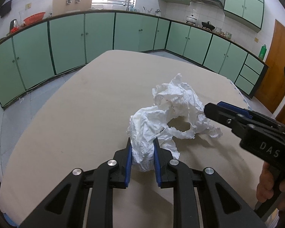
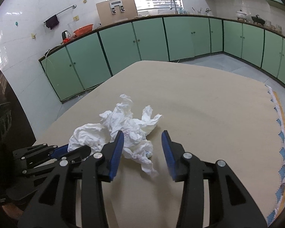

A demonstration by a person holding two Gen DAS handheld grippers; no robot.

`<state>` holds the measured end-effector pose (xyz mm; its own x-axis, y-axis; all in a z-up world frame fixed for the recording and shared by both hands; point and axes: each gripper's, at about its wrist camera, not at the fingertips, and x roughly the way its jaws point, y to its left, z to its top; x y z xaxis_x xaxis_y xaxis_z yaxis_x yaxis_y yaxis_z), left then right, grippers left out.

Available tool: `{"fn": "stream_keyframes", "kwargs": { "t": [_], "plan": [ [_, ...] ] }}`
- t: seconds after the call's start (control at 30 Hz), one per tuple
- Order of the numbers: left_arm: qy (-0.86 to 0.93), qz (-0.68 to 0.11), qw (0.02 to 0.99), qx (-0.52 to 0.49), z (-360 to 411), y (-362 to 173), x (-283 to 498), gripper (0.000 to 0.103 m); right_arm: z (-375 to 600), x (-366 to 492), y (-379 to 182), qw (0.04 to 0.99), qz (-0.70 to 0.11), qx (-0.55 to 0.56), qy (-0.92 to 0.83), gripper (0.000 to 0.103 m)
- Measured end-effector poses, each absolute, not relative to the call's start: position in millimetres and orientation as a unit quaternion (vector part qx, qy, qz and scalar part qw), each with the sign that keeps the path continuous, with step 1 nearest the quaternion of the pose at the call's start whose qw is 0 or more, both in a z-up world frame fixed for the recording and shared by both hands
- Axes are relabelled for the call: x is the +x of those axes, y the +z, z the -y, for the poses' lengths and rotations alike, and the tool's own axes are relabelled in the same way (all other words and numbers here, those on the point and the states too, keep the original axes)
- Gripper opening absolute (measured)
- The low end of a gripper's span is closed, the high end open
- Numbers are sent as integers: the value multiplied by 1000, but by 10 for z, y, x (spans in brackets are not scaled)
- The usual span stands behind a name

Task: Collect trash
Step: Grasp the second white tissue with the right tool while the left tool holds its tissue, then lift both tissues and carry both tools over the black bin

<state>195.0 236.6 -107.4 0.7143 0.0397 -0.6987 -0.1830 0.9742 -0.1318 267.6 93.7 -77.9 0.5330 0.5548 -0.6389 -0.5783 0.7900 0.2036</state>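
Crumpled white tissue paper lies in two joined lumps on the beige table. My left gripper is shut on the nearer lump, its blue pads pressing both sides. From the right, my right gripper reaches the far lump's edge. In the right wrist view my right gripper stands open over the tissue; its left pad is against the paper and its right pad is apart from it. My left gripper holds the other lump at the lower left.
The table's far edge drops to a grey tiled floor. Green kitchen cabinets line the walls behind. A wooden door stands at the right. A person's hand grips the right tool's handle.
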Motion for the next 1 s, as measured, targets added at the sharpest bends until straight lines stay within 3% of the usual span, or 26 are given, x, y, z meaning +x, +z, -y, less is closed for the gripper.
{"fn": "stream_keyframes", "kwargs": {
  "t": [0.3,0.37,0.43,0.53,1.0],
  "plan": [
    [56,-374,921,-98,-2367,-1102,1967,20,-994,2652,-862,862,-375,-29,338,44],
    [56,-374,921,-97,-2366,-1103,1970,20,-997,2652,-908,858,-383,-34,340,39],
    [55,-374,921,-96,-2377,-1112,1973,20,-1020,2658,-935,854,-389,-38,344,22],
    [55,-376,920,-98,-2385,-1119,1981,20,-1034,2648,-940,850,-392,-44,349,7],
    [61,-354,929,-90,-2330,-943,1856,20,-594,2489,-536,887,-340,-44,311,3]
  ]
}}
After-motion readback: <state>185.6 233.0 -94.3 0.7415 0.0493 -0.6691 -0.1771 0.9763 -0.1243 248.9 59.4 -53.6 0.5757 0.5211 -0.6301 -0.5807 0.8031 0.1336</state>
